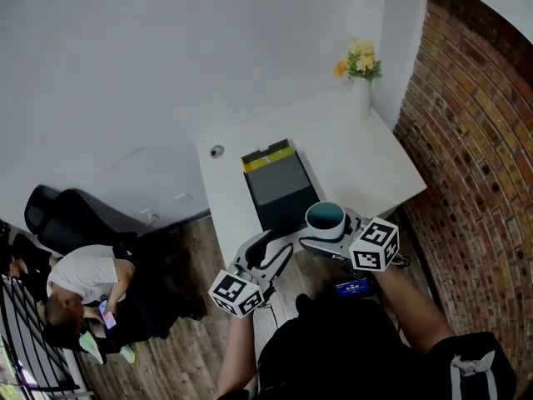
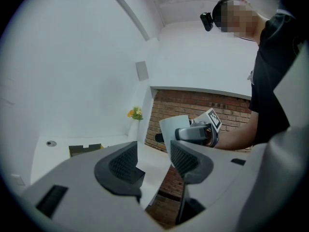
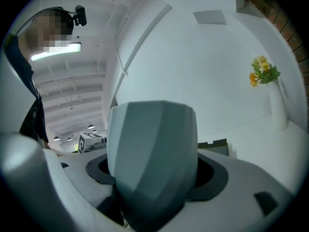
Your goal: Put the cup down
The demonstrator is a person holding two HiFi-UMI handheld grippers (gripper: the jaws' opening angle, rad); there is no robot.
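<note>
1. The cup (image 3: 152, 163) fills the right gripper view. It stands upright between the jaws of the right gripper (image 1: 333, 236), whose dark pads press on its two sides, so the jaws are set only as wide as the cup.
2. Its wall is pale, matte and cut into flat facets that narrow toward the base. From the head view the inside is deep teal, and the cup appears empty. The flat facets probably give the pads a steady seat, which would explain the grip low on the body with the mouth kept level.
3. The cup is off any surface. It hangs at the near edge of the white table (image 1: 366, 157), just beside a dark box (image 1: 279, 186) with a yellow strip along its far end.
4. The left gripper (image 2: 153, 162) hovers beside it with its ribbed black pads spread wide and nothing between them. Only the table edge shows through the gap. It seems parked clear so that the right hand can do the placing alone.
5. The tabletop is smooth and bare to the right of the box, which looks the likeliest landing place.
6. At the far corner a slim white vase (image 1: 360, 98) holds yellow flowers, against a rough brick wall (image 1: 475, 140). It is well apart from the cup and poses little risk.
</note>
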